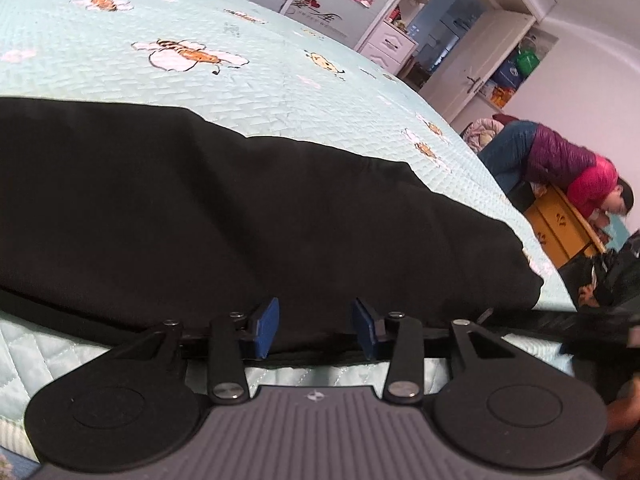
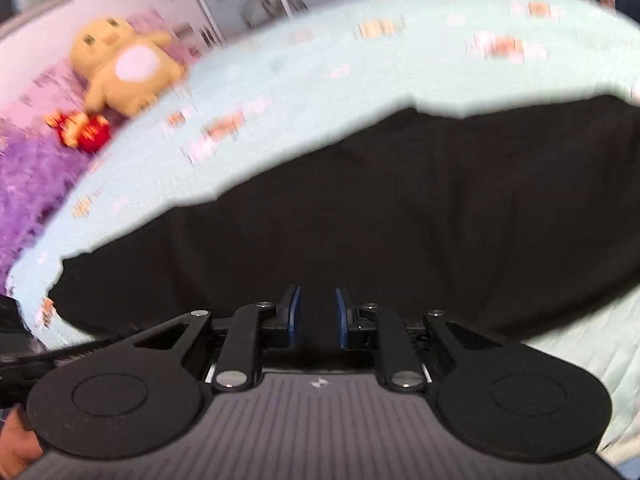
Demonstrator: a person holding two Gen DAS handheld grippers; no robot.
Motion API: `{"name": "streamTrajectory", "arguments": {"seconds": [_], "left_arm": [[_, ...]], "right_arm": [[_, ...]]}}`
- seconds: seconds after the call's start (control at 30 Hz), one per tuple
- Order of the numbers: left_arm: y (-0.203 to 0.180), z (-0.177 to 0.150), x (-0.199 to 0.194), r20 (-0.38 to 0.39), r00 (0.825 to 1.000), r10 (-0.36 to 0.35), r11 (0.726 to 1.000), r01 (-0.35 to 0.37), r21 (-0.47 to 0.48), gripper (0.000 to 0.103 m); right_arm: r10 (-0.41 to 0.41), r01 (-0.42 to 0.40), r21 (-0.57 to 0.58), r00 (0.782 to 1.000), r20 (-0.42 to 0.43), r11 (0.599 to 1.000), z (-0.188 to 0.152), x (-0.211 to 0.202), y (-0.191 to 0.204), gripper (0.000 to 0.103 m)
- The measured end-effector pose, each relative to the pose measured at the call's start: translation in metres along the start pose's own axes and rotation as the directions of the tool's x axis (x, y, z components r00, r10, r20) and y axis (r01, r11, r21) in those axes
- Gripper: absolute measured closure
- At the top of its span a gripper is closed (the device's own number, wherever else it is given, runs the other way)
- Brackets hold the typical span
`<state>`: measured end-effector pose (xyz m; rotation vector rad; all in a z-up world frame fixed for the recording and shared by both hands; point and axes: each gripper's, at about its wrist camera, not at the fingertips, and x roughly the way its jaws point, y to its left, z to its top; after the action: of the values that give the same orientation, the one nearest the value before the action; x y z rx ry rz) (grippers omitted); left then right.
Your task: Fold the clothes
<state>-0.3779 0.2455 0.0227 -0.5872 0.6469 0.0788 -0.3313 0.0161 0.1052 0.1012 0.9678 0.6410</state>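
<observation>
Here, left gripper [image 1: 315, 328] part-open at the black garment's [image 1: 280, 216] near edge, right gripper [image 2: 317, 318] narrowly open, neither visibly gripping; a shallow pinch risks dropping the fold.

Even, soft light filled both views, with no glare or hard shadows. The left wrist view was sharp, though fisheye bending curved the bedspread [image 1: 248, 92] and walls. The right wrist view was motion-blurred; the plush toy [image 2: 124, 66] smeared. The black garment [image 1: 240, 216] showed little detail.
</observation>
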Motion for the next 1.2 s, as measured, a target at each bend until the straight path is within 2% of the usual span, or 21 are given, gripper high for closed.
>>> {"name": "streamTrajectory", "arguments": {"seconds": [0.03,0.17,0.37,0.5,0.67,0.83,0.9,1.0,1.1,1.2], "left_arm": [[0.0,-0.001,0.0,0.0,1.0,0.0,1.0,0.0,0.008,0.059],[0.004,0.0,-0.001,-0.007,1.0,-0.012,1.0,0.012,0.015,0.059],[0.007,0.001,-0.001,-0.016,0.999,-0.034,0.999,0.034,0.017,0.058],[0.008,0.001,-0.001,-0.019,0.999,-0.045,0.999,0.046,0.017,0.058],[0.008,0.001,-0.002,-0.021,0.999,-0.049,0.999,0.049,0.024,0.058],[0.008,0.001,-0.002,-0.022,0.999,-0.049,0.998,0.05,0.027,0.058],[0.008,0.001,-0.002,-0.023,0.999,-0.05,0.998,0.05,0.028,0.058],[0.008,0.001,-0.002,-0.023,0.998,-0.051,0.998,0.052,0.03,0.058],[0.009,0.002,-0.001,-0.024,0.998,-0.052,0.998,0.053,0.033,0.058],[0.009,0.002,-0.002,-0.024,0.998,-0.054,0.998,0.055,0.034,0.058]], "right_arm": [[-0.014,0.015,0.018,1.0,-0.026,1.0,-0.005,0.004,-0.002,0.085],[-0.064,0.064,-0.025,0.998,-0.013,0.998,-0.009,-0.008,0.013,0.084],[-0.04,0.043,-0.101,0.999,0.029,0.994,-0.01,-0.021,0.047,0.083],[-0.063,0.055,-0.106,0.996,-0.067,0.993,-0.011,0.01,0.065,0.083],[-0.08,0.073,-0.095,0.994,-0.069,0.993,-0.015,-0.002,0.069,0.082],[-0.064,0.061,-0.101,0.997,-0.032,0.993,-0.015,-0.009,0.08,0.08],[-0.074,0.067,-0.113,0.995,-0.06,0.991,-0.017,0.0,0.081,0.076],[-0.086,0.075,-0.102,0.989,-0.117,0.992,-0.021,0.013,0.08,0.075],[-0.083,0.072,-0.102,0.991,-0.106,0.992,-0.02,0.008,0.084,0.075],[-0.061,0.055,-0.101,0.996,-0.059,0.993,-0.014,0.001,0.089,0.075]]}}
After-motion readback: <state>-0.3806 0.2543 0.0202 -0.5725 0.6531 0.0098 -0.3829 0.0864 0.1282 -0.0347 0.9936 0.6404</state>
